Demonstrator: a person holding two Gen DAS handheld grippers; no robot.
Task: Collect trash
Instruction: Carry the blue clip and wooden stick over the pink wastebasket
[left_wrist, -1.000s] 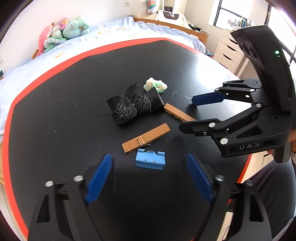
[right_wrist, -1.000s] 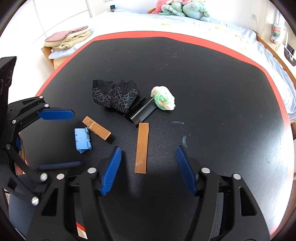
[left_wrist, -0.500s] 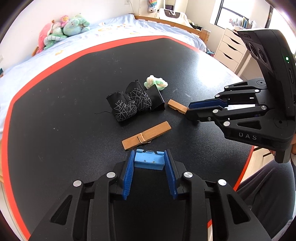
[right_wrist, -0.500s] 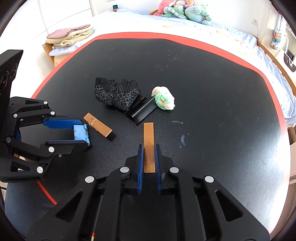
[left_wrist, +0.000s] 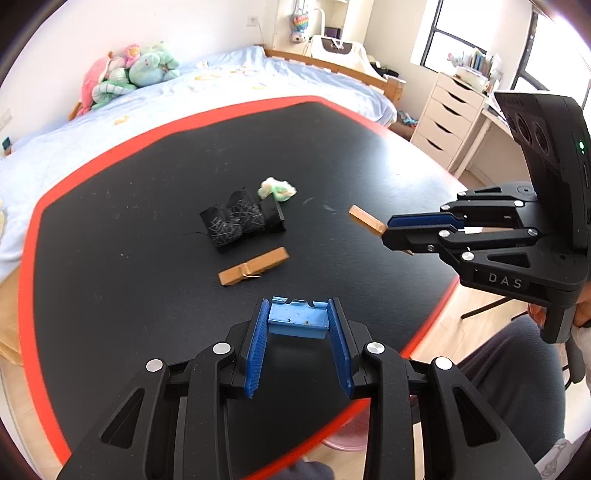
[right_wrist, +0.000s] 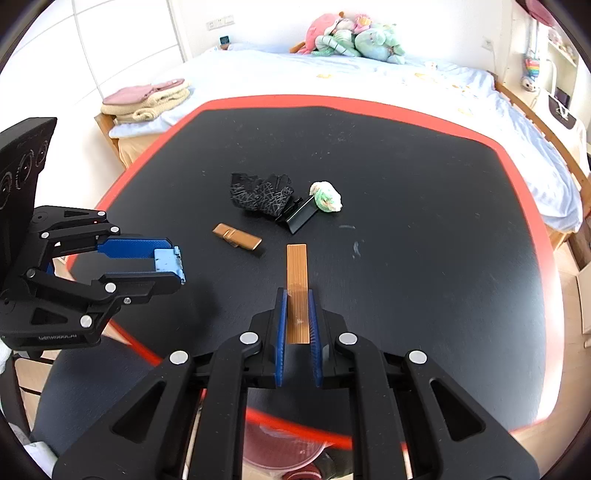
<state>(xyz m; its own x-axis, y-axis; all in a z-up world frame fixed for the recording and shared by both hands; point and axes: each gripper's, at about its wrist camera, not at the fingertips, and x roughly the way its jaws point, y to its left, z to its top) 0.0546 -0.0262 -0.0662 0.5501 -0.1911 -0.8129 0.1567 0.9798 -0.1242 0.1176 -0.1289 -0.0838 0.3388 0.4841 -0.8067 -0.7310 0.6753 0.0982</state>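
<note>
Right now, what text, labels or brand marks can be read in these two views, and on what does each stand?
"DAS": raised letters on the right gripper body, left wrist view.
Small pale print on the left gripper body, right wrist view: too blurred to read.
Nothing legible on the table's items.

A second ago both hand-held grippers hung wide open above the black, red-edged worktop (left_wrist: 110, 229). Now the left hand-held gripper (left_wrist: 298, 325) has clamped its blue pads on the small light-blue plastic block (left_wrist: 297, 318) and raised it clear of the surface; in the right wrist view the block rides between the pads above the worktop's edge. The right hand-held gripper (right_wrist: 296, 317) has closed on the near end of the flat tan wooden strip (right_wrist: 297, 273) and lifted it, the far end jutting forward. Both have pulled up and back, so the worktop looks farther off.
</note>
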